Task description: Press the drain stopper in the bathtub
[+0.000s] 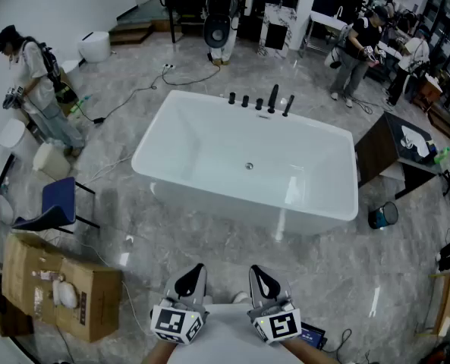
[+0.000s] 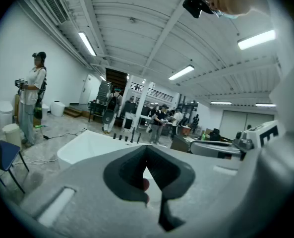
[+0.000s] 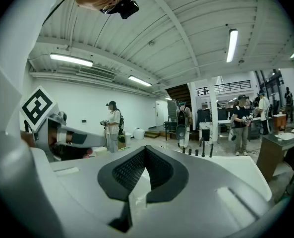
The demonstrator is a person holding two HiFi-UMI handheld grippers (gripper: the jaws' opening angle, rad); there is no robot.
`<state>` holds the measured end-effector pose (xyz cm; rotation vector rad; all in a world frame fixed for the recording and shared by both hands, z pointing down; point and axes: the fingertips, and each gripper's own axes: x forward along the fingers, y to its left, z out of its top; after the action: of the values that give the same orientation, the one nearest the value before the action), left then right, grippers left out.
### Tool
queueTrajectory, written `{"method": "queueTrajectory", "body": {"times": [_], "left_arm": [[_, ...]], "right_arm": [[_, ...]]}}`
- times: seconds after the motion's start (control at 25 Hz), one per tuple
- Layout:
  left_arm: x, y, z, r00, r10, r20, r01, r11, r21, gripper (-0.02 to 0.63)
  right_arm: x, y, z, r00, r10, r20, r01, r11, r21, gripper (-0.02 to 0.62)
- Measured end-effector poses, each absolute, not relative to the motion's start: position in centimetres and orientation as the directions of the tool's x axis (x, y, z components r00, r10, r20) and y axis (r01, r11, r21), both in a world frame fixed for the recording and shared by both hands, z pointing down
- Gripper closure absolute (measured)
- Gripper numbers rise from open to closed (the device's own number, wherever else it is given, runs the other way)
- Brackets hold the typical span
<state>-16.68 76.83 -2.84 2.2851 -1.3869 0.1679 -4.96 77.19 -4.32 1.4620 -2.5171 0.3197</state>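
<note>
A small round silver drain stopper (image 1: 248,165) sits on the floor of the white rectangular bathtub (image 1: 202,136), well ahead of the left tongs (image 1: 199,267) and right tongs (image 1: 255,268), both closed and empty.

Drain stopper (image 1: 249,166) sits mid-floor in the bathtub (image 1: 202,146), taps (image 1: 259,101) on its far rim, cardboard box (image 1: 65,287) left.

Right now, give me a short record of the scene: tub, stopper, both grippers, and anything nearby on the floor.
bathtub: white, freestanding, ahead of the person
drain stopper: middle of the tub floor, nothing touching it
taps: black, on the far rim
left gripper: shut, empty, short of the tub
right gripper: shut, empty, beside the left
floor, left: cardboard box, blue chair
</note>
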Motion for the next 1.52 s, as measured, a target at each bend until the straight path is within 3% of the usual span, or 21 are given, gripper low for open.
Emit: {"method": "queueTrajectory", "body": {"times": [0.16,0.32,0.52,0.92,1.24,1.52], "left_arm": [[-11.8,72.8,-3.4,0.509,-0.829,0.233,-0.847,-0.434,0.307,0.601],[-5.8,74.9,-2.7,0.558,-0.794,0.242,-0.822,-0.489,0.291,0.601],[-1.0,76.2,-1.1,0.58,-0.76,0.293,-0.813,-0.518,0.265,0.601],[-5.2,68.9,1.0,0.603,-0.725,0.332,-0.795,-0.518,0.315,0.601],[-11.4,56.5,-0.2,0.664,-0.692,0.283,-0.746,-0.595,0.297,0.601],[-13.6,49.6,1.9,0.699,-0.639,0.321,-0.715,-0.624,0.316,0.601]], "right_arm": [[-2.0,74.9,-5.9,-0.476,-0.871,0.123,-0.878,0.479,-0.01,0.598],[3.5,76.7,-3.4,-0.402,-0.899,0.176,-0.915,0.389,-0.106,0.598],[7.2,75.8,-1.7,-0.406,-0.894,0.19,-0.913,0.39,-0.118,0.601],[2.2,68.5,0.4,-0.413,-0.88,0.234,-0.908,0.377,-0.184,0.601],[-0.2,57.2,-1.4,-0.221,-0.954,0.201,-0.962,0.18,-0.204,0.601],[-0.6,51.0,-1.2,-0.15,-0.967,0.208,-0.976,0.111,-0.187,0.6]]}}
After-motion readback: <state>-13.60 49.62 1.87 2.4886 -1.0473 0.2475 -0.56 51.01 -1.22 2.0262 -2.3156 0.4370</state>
